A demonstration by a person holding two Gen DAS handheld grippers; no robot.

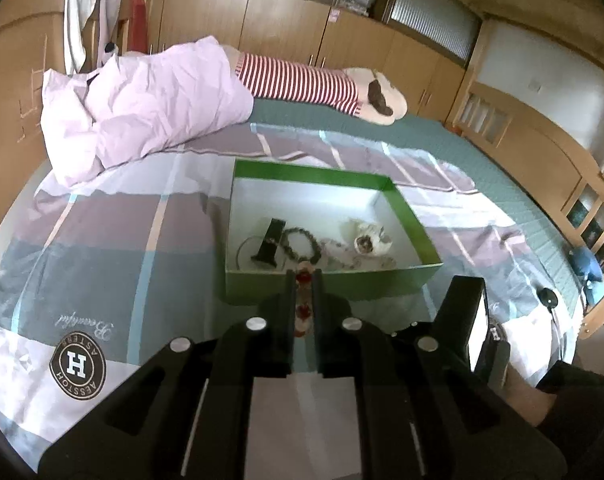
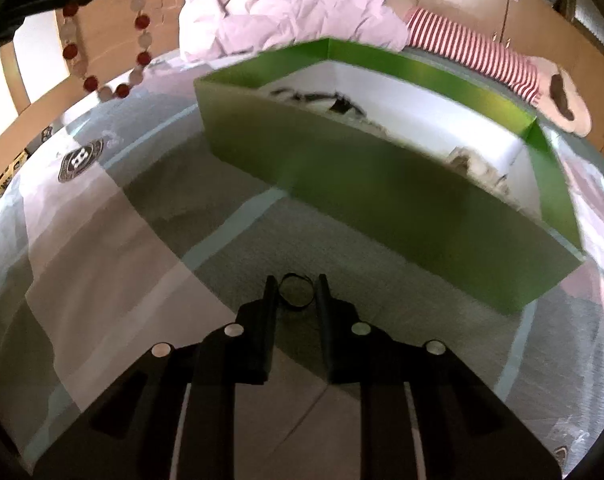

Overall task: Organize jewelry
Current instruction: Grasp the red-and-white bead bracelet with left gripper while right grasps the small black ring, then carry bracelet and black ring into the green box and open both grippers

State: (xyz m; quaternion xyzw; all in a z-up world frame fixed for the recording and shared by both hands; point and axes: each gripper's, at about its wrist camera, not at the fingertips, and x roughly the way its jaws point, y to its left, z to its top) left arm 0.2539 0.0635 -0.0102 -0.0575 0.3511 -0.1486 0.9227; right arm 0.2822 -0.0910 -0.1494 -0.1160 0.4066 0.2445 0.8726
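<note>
A green box (image 1: 405,196) with a white inside sits on the bed and holds several jewelry pieces: a black strap (image 1: 270,236), a dark bead bracelet (image 1: 298,240) and a pale pouch (image 1: 367,238). My left gripper (image 1: 303,276) is shut on a red and white bead bracelet (image 1: 303,278), held above the box's near wall. The bracelet hangs in the right wrist view (image 2: 140,22) at the top left. My right gripper (image 2: 296,284) sits low over the bedsheet with a small dark ring (image 2: 296,290) between its fingers, in front of the box (image 2: 341,184).
A crumpled pink duvet (image 1: 142,108) and a red-striped pillow (image 1: 302,80) lie behind the box. The checked sheet (image 1: 102,248) has a round logo (image 1: 78,364). Wooden cabinets line the far wall. The other gripper's body (image 1: 477,328) is at the right.
</note>
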